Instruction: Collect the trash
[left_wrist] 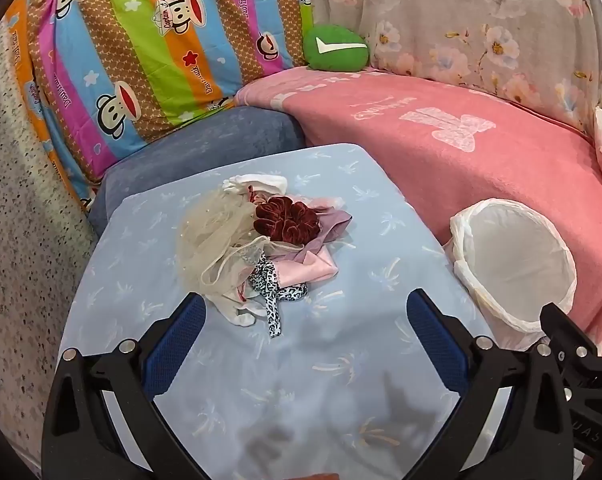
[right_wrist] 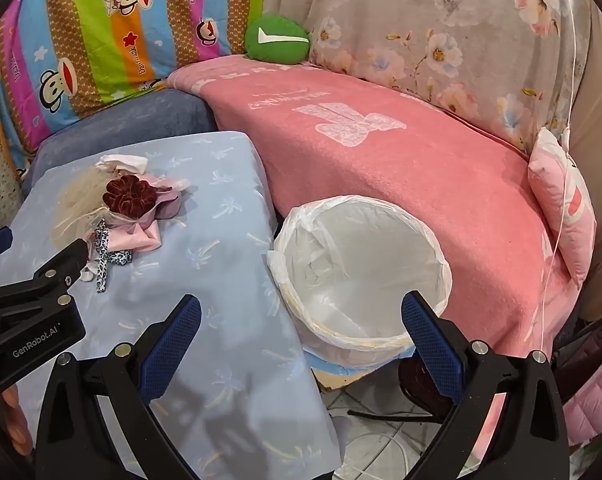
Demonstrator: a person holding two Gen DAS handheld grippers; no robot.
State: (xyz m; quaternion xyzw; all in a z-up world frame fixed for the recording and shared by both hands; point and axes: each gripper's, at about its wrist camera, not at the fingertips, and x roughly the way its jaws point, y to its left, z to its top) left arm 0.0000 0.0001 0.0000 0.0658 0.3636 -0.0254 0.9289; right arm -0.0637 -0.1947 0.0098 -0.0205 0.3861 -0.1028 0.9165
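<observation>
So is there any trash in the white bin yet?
No, the white bin holds only its plastic liner, and the pile of scraps lies on the blue cushion.

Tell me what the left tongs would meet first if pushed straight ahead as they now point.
Most likely the pile of fabric scraps on the light blue cushion. The left tongs stand open and empty just short of its near edge, though depth is hard to judge through the fisheye.
</observation>
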